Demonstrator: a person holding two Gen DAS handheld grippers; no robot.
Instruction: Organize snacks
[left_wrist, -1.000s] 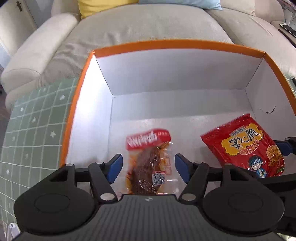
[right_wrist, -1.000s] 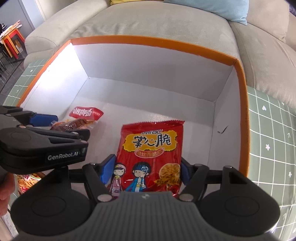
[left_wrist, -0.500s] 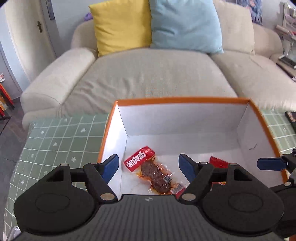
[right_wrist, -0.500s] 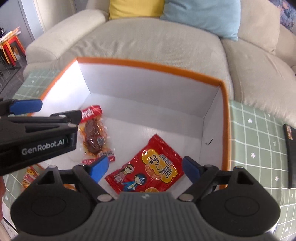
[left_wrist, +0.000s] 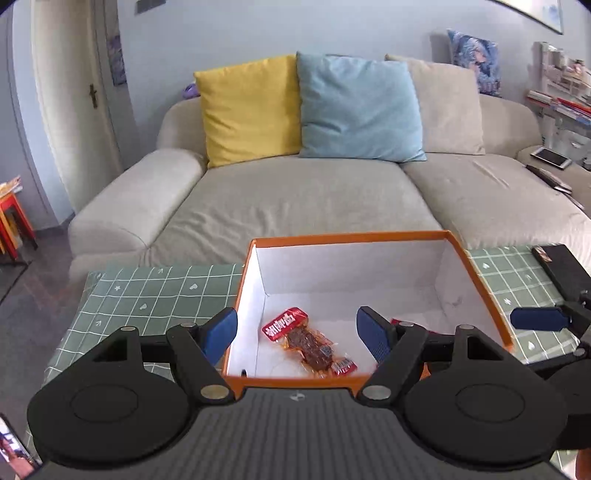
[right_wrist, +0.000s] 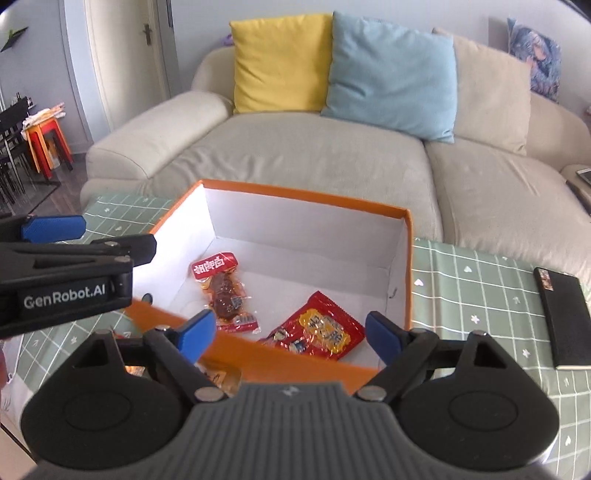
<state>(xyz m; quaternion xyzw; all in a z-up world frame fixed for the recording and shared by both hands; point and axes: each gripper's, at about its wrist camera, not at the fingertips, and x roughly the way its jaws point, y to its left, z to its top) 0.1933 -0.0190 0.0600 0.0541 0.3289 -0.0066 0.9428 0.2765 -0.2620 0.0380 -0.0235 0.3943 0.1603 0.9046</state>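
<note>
An orange-rimmed white box (left_wrist: 351, 236) (right_wrist: 306, 195) stands on the green checked tablecloth. Inside lie a clear packet of brown dried meat with a red label (left_wrist: 308, 343) (right_wrist: 223, 291) and a red crisp packet (right_wrist: 317, 328). In the left wrist view only a sliver of the red packet (left_wrist: 397, 320) shows. My left gripper (left_wrist: 297, 314) hovers open above the box's near edge, holding nothing. My right gripper (right_wrist: 291, 315) hangs above the near wall with its jaws opening and nothing between them. Each gripper shows at the edge of the other's view: the left's fingers (right_wrist: 51, 227), the right's fingertip (left_wrist: 539, 319).
A black flat case (right_wrist: 561, 317) (left_wrist: 561, 273) lies on the cloth right of the box. More snack packets (right_wrist: 218, 376) lie in front of the box, mostly hidden by my right gripper. A beige sofa (left_wrist: 295, 195) with cushions stands behind the table.
Both grippers have risen and drawn back out of the box, leaving the meat packet and the red packet lying on its floor. Both pairs of jaws stand wider than before.
</note>
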